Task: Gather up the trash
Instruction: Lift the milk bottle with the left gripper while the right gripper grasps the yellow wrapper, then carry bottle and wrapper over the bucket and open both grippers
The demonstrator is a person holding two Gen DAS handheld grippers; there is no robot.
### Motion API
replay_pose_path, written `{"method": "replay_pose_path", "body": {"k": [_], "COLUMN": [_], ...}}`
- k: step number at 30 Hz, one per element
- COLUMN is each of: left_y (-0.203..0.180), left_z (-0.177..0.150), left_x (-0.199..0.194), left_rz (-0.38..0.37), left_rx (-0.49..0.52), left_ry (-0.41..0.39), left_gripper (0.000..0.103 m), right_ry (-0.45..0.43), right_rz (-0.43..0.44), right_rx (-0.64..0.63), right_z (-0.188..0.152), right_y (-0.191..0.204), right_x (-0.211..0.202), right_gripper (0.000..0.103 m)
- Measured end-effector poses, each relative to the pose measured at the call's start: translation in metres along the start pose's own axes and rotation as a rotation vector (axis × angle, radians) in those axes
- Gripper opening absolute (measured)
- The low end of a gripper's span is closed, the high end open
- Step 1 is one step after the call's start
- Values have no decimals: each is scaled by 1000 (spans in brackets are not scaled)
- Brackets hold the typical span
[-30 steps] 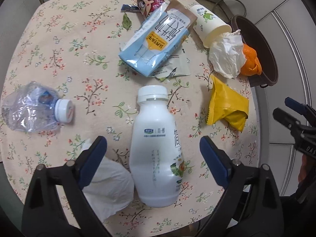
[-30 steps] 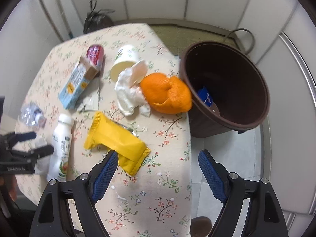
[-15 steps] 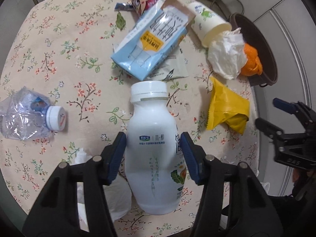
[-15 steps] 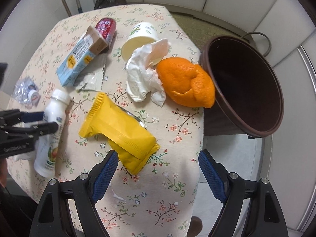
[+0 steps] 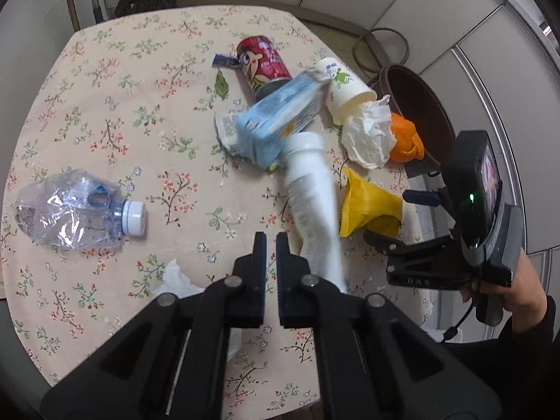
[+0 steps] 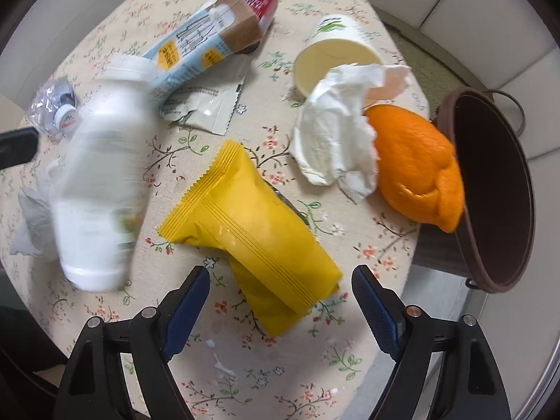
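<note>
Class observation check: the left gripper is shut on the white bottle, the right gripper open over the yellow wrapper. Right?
No. The left gripper is shut on nothing; the left wrist view shows the white bottle beside its fingers. The right gripper is open over the yellow wrapper.

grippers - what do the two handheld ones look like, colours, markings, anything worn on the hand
Both are black plastic with silver rivets at the pivots. The right gripper has blue ribbed pads; seen from the left wrist camera, its body carries a small lit screen, a green light, pale lettering and a thin black cable. The hand has a dark sleeve. The left gripper shows black fingers.
</note>
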State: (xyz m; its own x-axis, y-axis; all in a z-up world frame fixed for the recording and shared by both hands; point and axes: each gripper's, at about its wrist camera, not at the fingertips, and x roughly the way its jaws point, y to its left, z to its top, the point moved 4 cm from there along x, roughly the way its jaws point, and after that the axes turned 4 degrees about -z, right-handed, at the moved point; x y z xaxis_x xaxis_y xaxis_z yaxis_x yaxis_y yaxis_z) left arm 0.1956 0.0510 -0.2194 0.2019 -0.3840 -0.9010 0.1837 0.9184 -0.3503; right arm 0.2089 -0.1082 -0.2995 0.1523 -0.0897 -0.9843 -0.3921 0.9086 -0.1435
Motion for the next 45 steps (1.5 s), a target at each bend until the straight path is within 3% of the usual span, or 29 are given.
{"method": "replay_pose_path", "body": {"k": [3,4,5,6,7,11,16,24,26,32,36,38,45], "left_y": [2,1,-2,-4,-8,-27,-51,-75,-81,-86,-75,-76,-56], "left_z": [-6,-6,-6,-5,-3,3,6,13,15,26,29,30,31], "left_x": [13,15,17,17,17,27,56,101,107,125,137,136,122], "left_rz": [-18,-29,-38,-41,-44,-75,-70,-40,-4,88,94,90,36], "left_rx": [-25,-22,-15,-8,5,60,131,195,219,258,236,248,209], "left_ry": [31,32,33,29,17,33,89,151,147,147,148,139,130], "left_gripper": [10,24,45,54,61,62,63,68,75,75,75,66,65], "right_ry": [16,16,26,42,53,50,39,10,1,-11,-19,-19,-34], "right_rz": [11,19,35,53,64,95,113,153,167,176,189,194,199], "right_rx": [9,14,20,29,40,49,66,174,190,215,234,242,276], "right_z": [2,2,4,4,4,-4,-15,-44,-49,-54,-60,-56,-60], "right_y": [1,-1,-3,-4,-7,-8,-16,-65,-72,-80,-85,-82,-94], "right_x": [7,9,11,14,16,12,-3,-14,-19,-26,-31,-28,-34], "right_gripper": [81,74,52,32,31,21,20,19,19,19,19,19,19]}}
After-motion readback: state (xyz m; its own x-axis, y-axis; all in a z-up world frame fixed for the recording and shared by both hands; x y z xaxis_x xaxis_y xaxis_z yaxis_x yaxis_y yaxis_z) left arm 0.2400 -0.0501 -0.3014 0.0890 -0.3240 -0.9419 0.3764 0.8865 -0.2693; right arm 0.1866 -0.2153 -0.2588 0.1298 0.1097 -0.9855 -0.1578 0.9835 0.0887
